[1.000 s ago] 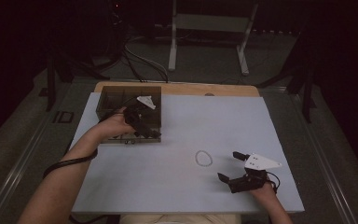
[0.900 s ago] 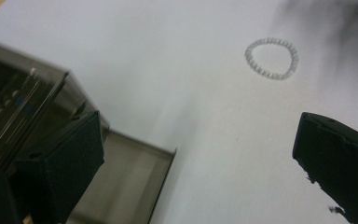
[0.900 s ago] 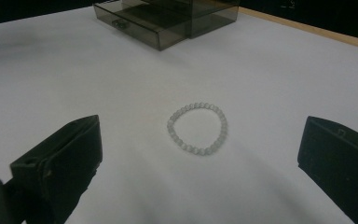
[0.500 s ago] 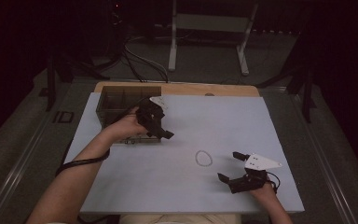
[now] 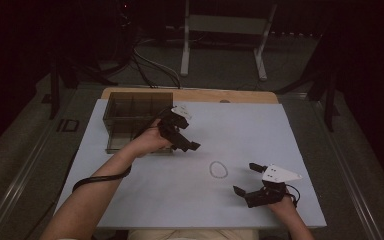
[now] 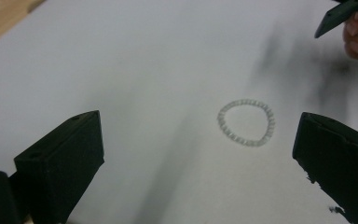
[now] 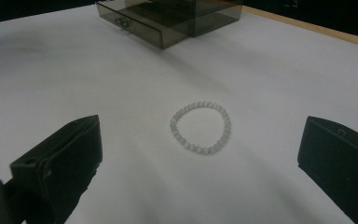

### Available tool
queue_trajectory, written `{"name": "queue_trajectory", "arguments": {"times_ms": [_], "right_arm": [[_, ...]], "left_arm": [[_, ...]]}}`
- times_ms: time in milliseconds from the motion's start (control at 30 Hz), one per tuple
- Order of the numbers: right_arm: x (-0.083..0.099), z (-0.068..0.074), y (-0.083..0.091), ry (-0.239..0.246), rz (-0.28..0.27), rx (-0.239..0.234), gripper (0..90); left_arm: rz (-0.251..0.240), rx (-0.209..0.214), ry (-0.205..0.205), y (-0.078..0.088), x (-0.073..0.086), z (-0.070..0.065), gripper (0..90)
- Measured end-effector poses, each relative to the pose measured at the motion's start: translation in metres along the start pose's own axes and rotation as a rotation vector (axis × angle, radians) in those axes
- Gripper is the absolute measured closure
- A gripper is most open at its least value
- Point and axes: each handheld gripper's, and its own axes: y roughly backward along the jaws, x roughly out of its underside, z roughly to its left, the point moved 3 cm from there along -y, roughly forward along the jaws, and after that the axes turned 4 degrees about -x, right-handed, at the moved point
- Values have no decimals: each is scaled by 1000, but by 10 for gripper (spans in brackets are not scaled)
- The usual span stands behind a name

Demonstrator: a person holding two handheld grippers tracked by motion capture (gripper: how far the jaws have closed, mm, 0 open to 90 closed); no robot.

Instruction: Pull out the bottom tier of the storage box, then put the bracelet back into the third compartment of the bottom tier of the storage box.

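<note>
A pale beaded bracelet lies flat on the white table cover, a closed loop. My left gripper hovers just right of a smoky plastic drawer box, up and left of the bracelet, open and holding nothing. In the left gripper view the bracelet lies ahead, nearer the right jaw. My right gripper rests low near the front edge, right of the bracelet, open and holding nothing. The right gripper view has the bracelet centred ahead between the wide jaws.
The drawer box stands at the back left with one drawer pulled out. A wooden table edge runs behind the cover. Beyond it are cables and a metal stand on the dark floor.
My left gripper has left the box top and swung right and toward the bracelet. The right gripper and the bracelet have stayed put.
</note>
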Motion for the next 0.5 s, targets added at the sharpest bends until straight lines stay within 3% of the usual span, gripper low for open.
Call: {"name": "queue_trajectory", "arguments": {"times_ms": [300, 500], "right_arm": [[0, 0, 0, -2, 2, -2, 0], [0, 0, -1, -3, 3, -2, 0]], "left_arm": [[-27, -9, 18, -15, -1, -17, 33], [-48, 8, 6, -23, -1, -30, 33]]}}
